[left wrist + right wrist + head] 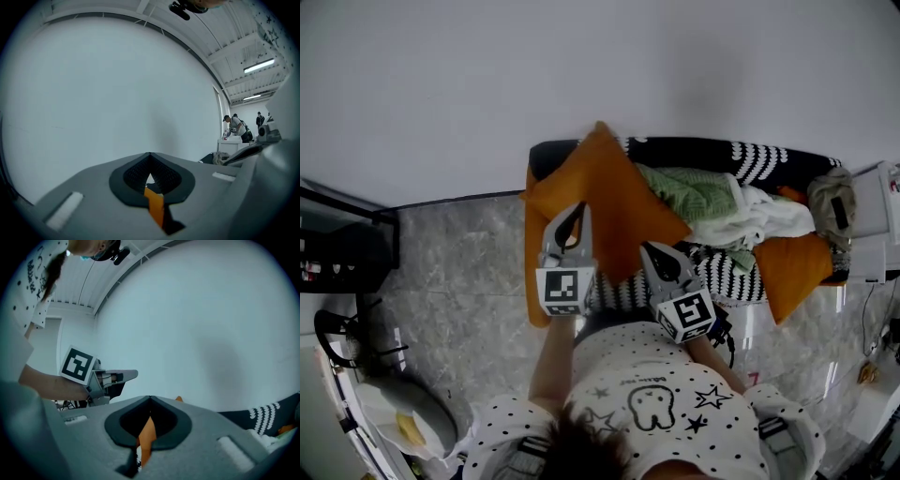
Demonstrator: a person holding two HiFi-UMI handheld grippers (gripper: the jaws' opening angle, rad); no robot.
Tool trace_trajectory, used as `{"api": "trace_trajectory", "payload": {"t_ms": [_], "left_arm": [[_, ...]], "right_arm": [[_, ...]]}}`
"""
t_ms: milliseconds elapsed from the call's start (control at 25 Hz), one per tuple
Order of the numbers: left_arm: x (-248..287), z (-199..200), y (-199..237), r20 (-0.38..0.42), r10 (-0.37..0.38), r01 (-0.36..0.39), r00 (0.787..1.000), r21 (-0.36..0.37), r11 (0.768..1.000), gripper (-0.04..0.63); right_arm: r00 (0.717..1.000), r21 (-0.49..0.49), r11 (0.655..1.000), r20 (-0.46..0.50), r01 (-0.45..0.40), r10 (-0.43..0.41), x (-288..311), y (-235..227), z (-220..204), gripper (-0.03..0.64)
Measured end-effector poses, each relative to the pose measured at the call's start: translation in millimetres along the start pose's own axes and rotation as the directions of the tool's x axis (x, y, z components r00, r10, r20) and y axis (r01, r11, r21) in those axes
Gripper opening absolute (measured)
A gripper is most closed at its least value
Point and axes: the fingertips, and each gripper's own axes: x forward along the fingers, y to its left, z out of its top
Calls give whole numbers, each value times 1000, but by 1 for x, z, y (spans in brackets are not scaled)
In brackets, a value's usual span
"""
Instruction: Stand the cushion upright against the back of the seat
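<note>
Pinching the orange cushion (614,197), the left gripper (574,217) and right gripper (656,255) are both clamping its near edge and holding it tilted over the seat's (712,267) left end, so leaning it upright against the back and releasing are apparently remaining.

Even bluish light; gripper views fisheye, corners vignetted black; ceiling strip lights (258,65) bright.
</note>
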Motion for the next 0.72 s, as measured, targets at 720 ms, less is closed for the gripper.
{"api": "trace_trajectory", "payload": {"t_ms": [720], "left_arm": [[-50,7,-47,7,-49,49,999,-80,996,2]], "right_arm": [[1000,21,999,17,24,-24,-12,-11,5,-5]]}}
